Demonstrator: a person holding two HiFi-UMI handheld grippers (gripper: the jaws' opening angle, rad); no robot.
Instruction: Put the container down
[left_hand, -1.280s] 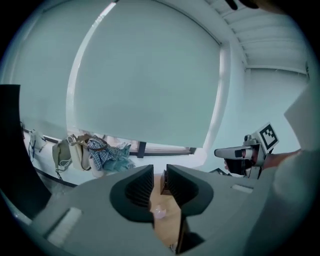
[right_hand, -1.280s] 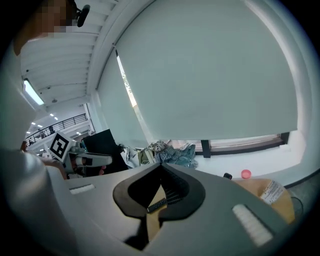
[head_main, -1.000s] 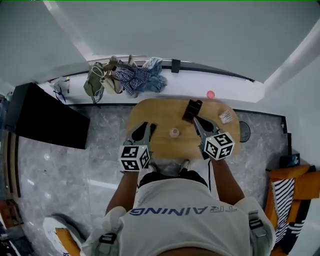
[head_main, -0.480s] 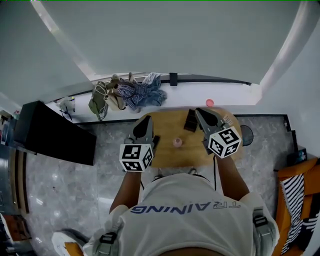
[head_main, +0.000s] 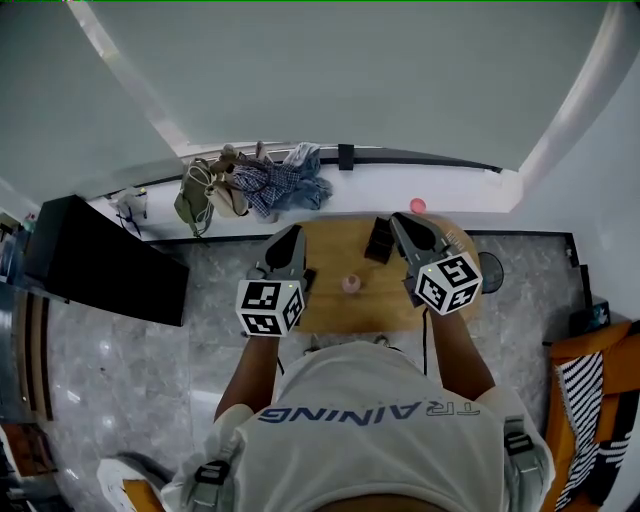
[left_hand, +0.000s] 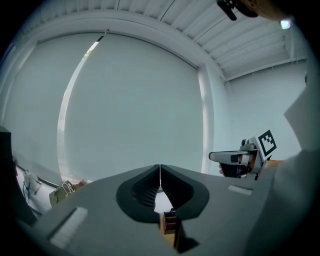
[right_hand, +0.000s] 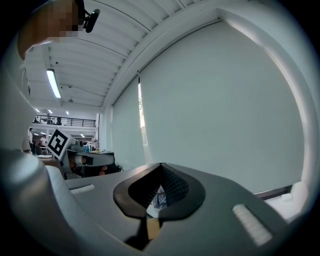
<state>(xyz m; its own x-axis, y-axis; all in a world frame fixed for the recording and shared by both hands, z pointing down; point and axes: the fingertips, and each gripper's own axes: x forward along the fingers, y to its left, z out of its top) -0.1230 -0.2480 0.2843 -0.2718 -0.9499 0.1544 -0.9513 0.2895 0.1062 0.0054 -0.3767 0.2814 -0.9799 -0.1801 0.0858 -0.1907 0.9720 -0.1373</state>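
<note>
A small pink container (head_main: 350, 284) stands alone in the middle of the rounded wooden table (head_main: 335, 310), with neither gripper touching it. My left gripper (head_main: 294, 232) is held high above the table's left side, shut and empty, its jaw tips meeting (left_hand: 160, 176). My right gripper (head_main: 396, 219) hovers above the table's right part, also shut with nothing in it (right_hand: 161, 168). Both point out level toward the pale wall. A dark brown box (head_main: 379, 238) sits at the table's far edge and shows below the left jaws (left_hand: 169, 220).
A heap of bags and clothes (head_main: 250, 180) and a pink ball (head_main: 417, 206) lie on the white ledge behind the table. A black cabinet (head_main: 100, 265) stands at the left, a round dark stool (head_main: 491, 272) and an orange chair (head_main: 590, 380) at the right.
Both grippers have risen away from the table and the table looks smaller and farther off. The right gripper moved up over the dark box. The pink container has stayed in place.
</note>
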